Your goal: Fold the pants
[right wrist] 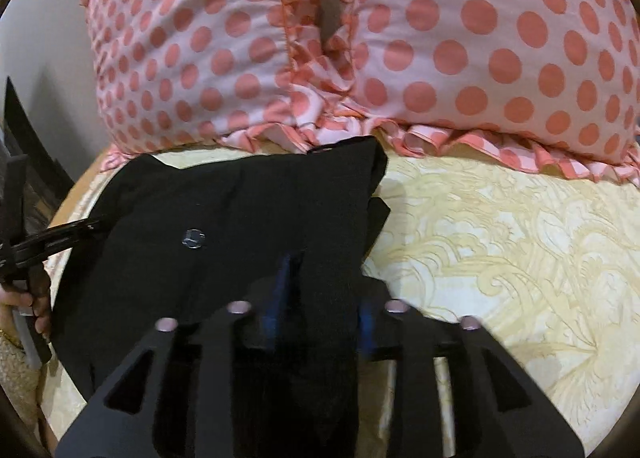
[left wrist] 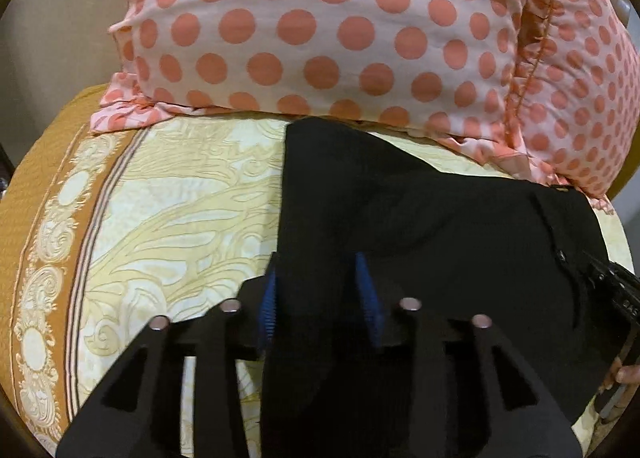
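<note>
Black pants (left wrist: 440, 217) lie folded on a cream and yellow patterned bedsheet (left wrist: 180, 217), their far edge close to the pillows. My left gripper (left wrist: 320, 294) hovers over the left side of the pants, its blue pads apart, with dark cloth lying loose between them. In the right wrist view the pants (right wrist: 240, 209) show a small metal button (right wrist: 193, 238). My right gripper (right wrist: 324, 306) stands over their right edge, jaws apart, with cloth between them but not pinched.
Two pink pillows with orange dots (left wrist: 320, 25) (right wrist: 480, 37) lean along the back of the bed. An orange border (left wrist: 24, 217) runs down the sheet's left side. A person's hand (right wrist: 24, 302) holds the other tool at the left edge. Bare sheet (right wrist: 500, 238) spreads to the right.
</note>
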The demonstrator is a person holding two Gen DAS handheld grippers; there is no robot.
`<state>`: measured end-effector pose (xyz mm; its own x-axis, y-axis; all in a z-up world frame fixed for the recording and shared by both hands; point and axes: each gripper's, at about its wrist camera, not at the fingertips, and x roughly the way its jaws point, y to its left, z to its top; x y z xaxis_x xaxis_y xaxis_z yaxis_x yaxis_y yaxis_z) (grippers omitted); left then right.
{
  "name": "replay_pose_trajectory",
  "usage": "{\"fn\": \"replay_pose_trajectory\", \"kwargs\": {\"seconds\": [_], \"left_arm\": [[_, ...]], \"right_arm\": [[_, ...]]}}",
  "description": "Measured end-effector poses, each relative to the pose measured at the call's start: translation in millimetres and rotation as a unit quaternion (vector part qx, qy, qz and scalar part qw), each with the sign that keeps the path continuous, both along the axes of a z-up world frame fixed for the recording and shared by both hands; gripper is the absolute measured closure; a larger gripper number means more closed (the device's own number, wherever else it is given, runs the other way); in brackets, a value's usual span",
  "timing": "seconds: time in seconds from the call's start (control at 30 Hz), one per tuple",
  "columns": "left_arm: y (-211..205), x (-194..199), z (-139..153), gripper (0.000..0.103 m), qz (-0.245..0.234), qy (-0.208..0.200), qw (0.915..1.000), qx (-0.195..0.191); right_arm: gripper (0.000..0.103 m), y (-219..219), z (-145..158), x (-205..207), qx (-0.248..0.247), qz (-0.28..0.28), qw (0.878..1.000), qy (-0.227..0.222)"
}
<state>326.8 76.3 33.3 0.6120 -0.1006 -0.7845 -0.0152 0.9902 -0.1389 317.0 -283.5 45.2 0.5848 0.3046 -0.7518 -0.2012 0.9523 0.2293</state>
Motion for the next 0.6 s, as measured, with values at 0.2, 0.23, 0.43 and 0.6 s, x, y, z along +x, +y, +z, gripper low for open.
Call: {"fn": "replay_pose_trajectory", "kwargs": {"seconds": [0.2,0.23,0.43,0.6], "left_arm": [[3.7,-50.3,39.0,0.035,0.000,-0.064,0.9978,0.018],[0.6,-61.9,44.0,0.030,-0.008,-0.071,0.9974,0.004],[-43.1,-100.2,35.6,0.025,-0.097,-0.036,0.9930,-0.057],[-68.8,-90.6,-3.1,0.026,-0.119,0.004,0.9929,0.007]], "right_arm": [[0.047,-16.0,31.7,-41.5,-0.006,-0.060,0.997,-0.044],[0.047,-12.4,37.4,-51.4,-0.006,-0.054,0.997,-0.056],[0.037,46.9,40.3,-92.7,-0.079,0.036,0.994,-0.068],[0.030,68.5,4.9,-89.2,-0.155,0.033,0.987,-0.034]]}}
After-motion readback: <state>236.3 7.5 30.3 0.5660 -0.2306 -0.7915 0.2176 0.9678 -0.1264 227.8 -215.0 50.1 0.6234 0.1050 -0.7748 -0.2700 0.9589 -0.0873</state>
